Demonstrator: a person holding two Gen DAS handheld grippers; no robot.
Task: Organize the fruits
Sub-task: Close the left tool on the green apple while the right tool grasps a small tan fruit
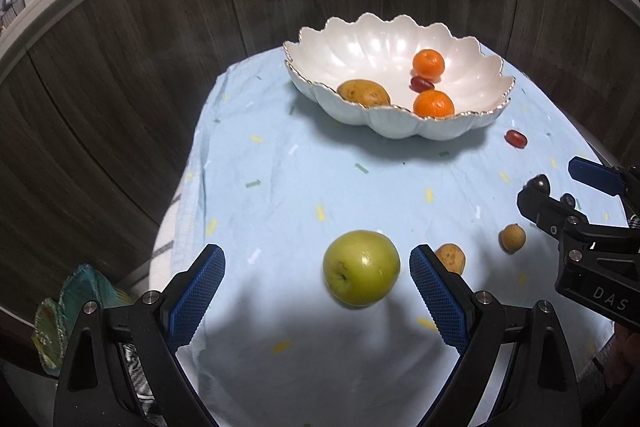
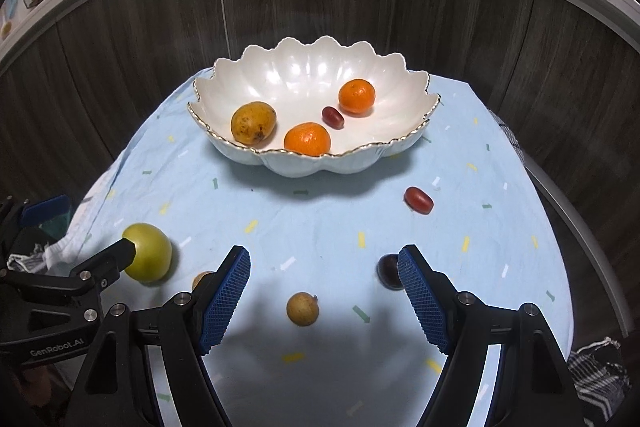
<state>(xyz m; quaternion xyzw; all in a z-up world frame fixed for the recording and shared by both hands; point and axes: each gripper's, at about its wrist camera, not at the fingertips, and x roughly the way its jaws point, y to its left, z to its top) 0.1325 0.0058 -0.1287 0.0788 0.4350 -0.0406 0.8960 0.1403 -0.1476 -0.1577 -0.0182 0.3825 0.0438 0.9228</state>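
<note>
Five fruits lie loose on the cloth (image 1: 280, 155); four already sit in the bowl (image 1: 400, 131). Your left gripper (image 1: 318, 269) stands wide open, holding nothing, and the apple (image 1: 361, 267) sits between its fingers, nearer the right-hand pad than the left. A small pear (image 1: 451, 257) lies just behind that right-hand finger, close enough to be nudged on closing.

Your right gripper (image 2: 324, 269) is likewise spread and empty. The longan (image 2: 303, 308) lies between its fingers, roughly centred. A dark plum (image 2: 387, 270) sits against the outer finger (image 2: 424, 297), partly hidden behind it; contact cannot be confirmed. The red date (image 2: 419, 200) lies well ahead, right of centre.

Judgement: each hand has its own target already bracketed, so neither needs to cross over. The apple is round, so grip axis matters little; shift left slightly rightward to centre it before you close. The bowl lies straight ahead of both tools.
</note>
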